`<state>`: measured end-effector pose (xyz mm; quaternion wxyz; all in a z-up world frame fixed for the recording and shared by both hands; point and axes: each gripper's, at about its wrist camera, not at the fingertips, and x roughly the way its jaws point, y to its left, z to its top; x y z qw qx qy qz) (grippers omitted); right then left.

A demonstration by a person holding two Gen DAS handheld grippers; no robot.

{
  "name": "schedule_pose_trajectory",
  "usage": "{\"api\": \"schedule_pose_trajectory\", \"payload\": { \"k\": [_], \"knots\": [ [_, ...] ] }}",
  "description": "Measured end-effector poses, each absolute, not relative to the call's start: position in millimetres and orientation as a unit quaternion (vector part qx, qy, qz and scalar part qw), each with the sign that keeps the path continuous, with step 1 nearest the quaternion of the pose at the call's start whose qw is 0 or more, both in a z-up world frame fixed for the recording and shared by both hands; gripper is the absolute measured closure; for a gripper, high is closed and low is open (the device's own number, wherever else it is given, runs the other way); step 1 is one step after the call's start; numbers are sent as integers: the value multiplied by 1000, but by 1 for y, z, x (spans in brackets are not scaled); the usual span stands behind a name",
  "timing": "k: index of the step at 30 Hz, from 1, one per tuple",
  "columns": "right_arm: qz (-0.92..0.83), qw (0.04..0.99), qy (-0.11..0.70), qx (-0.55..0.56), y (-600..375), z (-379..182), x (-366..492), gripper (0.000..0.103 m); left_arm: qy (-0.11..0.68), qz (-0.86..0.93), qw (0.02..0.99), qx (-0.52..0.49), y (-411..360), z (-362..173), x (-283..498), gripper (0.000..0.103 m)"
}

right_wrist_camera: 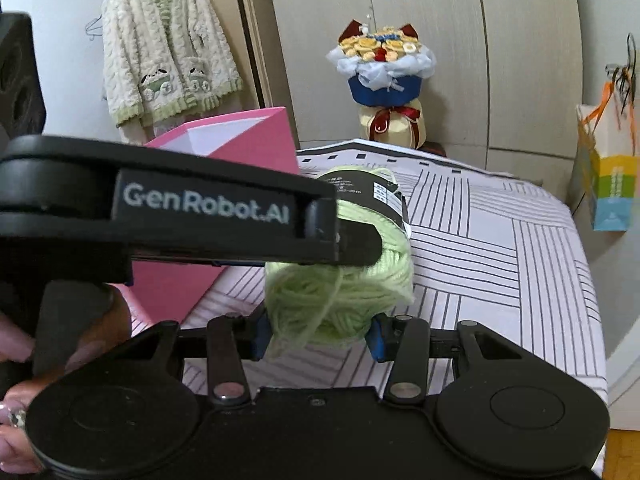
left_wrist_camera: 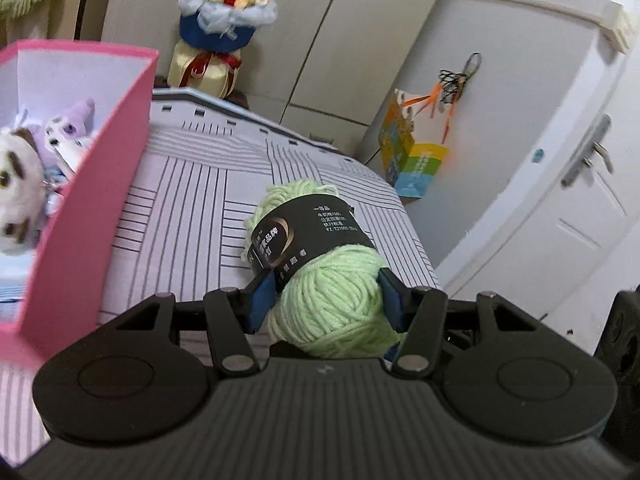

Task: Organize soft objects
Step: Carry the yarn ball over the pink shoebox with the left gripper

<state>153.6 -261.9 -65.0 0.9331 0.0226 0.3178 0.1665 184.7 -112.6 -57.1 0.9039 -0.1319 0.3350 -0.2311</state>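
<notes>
Two grippers, one skein of pale green yarn [left_wrist_camera: 320, 272] — and both have hold of it. From the left wrist view, the left gripper [left_wrist_camera: 324, 300] has its blue pads pressed into either side of the skein, just behind the black paper band [left_wrist_camera: 308, 232] wrapped round its middle. The skein is up off the striped bedspread [left_wrist_camera: 192, 184], with the far end of the yarn poking forward past the band.

Over to the right wrist view: the right gripper [right_wrist_camera: 320, 330] is clamped on the near end of the same skein [right_wrist_camera: 340, 292], blue pads squeezing the loose strands. The left gripper's body [right_wrist_camera: 180, 212] cuts straight across this view, lettered "GenRobot.AI", with a hand [right_wrist_camera: 16, 400] on its handle at the lower left.

Just to the left of the yarn stands the pink box [left_wrist_camera: 100, 184], open at the top, and inside it sit plush toys [left_wrist_camera: 24, 176] — one white and brown, one lilac. Beyond the bed, a flower bouquet [right_wrist_camera: 384, 72] stands against the wardrobe doors [right_wrist_camera: 440, 40], a fluffy cream cardigan [right_wrist_camera: 164, 48] hangs at the left, and a colourful gift bag [left_wrist_camera: 412, 156] hangs at the right.
</notes>
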Motion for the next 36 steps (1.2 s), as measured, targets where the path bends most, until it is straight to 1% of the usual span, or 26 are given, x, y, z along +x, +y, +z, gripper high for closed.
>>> {"api": "schedule_pose_trajectory", "payload": {
  "k": [3,14,19,24,27,30,36],
  "knots": [
    [165,934,317,14,-251,-58,137,52,325,-232,909,-119,-105,-51,165,49],
    [165,931,326,3,-220,-46,88,52,333,-268,897,-115,-71,-43,123,48],
    [173,932,319,-5,-208,-37,69,52,319,-275,901,-108,-60,-36,102,48],
    [188,936,297,-22,-196,-15,53,52,285,-284,911,-94,-43,-13,81,48],
    [196,942,273,-18,-185,-1,52,52,258,-290,916,-107,-22,1,78,48],
    [200,945,257,-17,-171,5,54,52,252,-289,916,-119,-3,8,81,48],
    [232,946,222,-36,-137,14,73,52,217,-256,936,-105,27,25,84,48]
  ]
}}
